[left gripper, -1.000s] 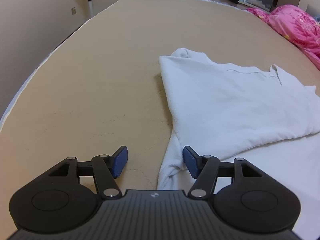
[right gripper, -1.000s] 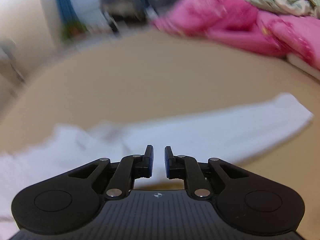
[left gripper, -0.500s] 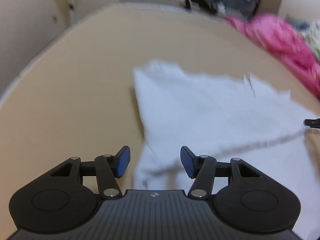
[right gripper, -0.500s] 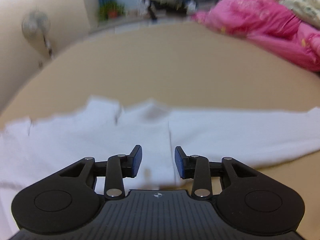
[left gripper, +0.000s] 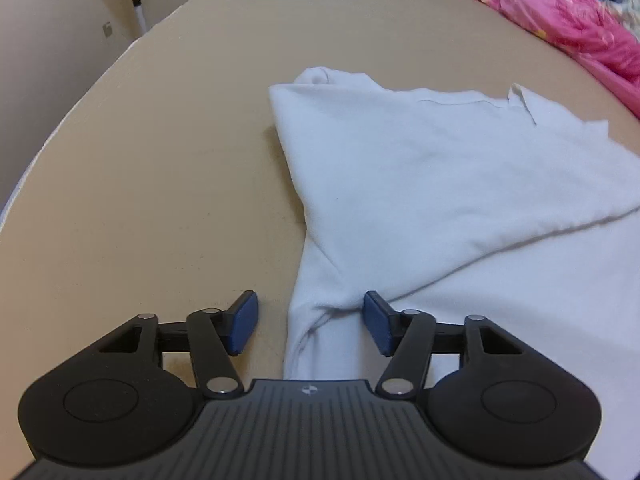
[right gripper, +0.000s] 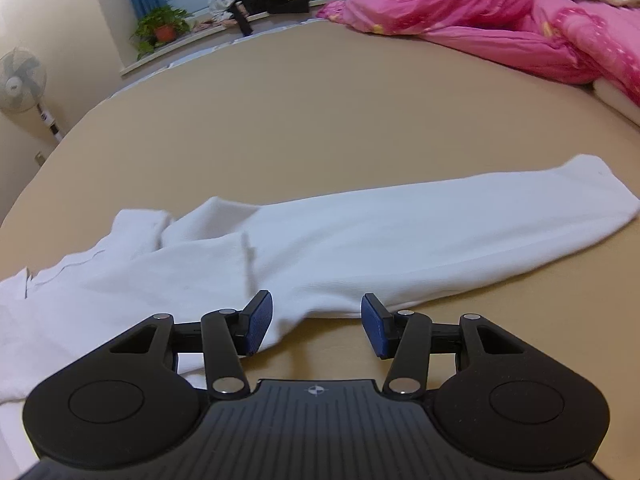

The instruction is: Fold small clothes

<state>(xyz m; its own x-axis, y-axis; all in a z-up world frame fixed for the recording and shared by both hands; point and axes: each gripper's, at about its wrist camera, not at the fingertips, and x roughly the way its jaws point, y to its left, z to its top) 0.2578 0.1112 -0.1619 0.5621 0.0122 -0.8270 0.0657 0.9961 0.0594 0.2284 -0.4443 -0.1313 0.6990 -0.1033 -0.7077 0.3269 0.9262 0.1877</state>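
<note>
1. Left gripper — jaws spread and opening; the white garment had its bunched left edge between the blue pads, neither pad pressing it.
2. Right gripper — jaws spread and opening over the lower edge of the garment's sleeve, unpinched.
3. Garment lay flat on the tan bed surface.
4. No readable writing; pink quilt beyond.

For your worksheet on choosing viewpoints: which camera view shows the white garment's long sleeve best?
The right wrist view: the sleeve stretches out whole to its cuff. The left wrist view shows only the garment's folded body.
</note>
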